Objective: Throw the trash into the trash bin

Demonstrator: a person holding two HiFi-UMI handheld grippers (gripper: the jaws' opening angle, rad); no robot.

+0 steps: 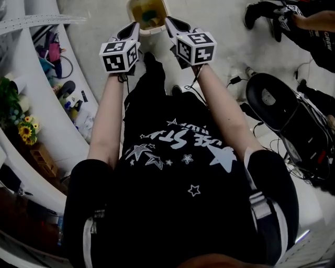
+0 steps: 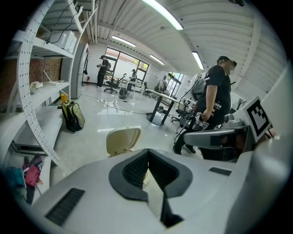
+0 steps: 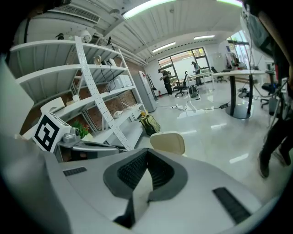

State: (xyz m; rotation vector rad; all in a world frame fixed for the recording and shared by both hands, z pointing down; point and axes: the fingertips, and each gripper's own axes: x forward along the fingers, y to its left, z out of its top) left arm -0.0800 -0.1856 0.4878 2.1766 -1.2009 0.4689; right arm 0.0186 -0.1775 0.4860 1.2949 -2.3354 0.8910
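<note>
The cream trash bin point(image 1: 137, 6) stands on the floor just beyond both grippers, lid up, with something yellow-brown inside. My left gripper point(image 1: 134, 27) and right gripper point(image 1: 170, 22) are held side by side at its near rim, tips pointing at it. In the left gripper view the left gripper point(image 2: 147, 151) has its ribbed pads meeting at the tip with nothing between them, and the bin's raised lid point(image 2: 122, 140) shows just past it. The right gripper point(image 3: 147, 153) is likewise shut and empty, with the bin lid point(image 3: 167, 142) ahead. No loose trash is visible.
White shelving point(image 1: 57, 78) with yellow flowers point(image 1: 26, 131) runs along the left. A black chair point(image 1: 272, 99) and cables lie at the right, near a seated person point(image 1: 309, 26). Another person point(image 2: 215, 100) stands right of the bin. A backpack point(image 2: 73, 116) leans by the shelves.
</note>
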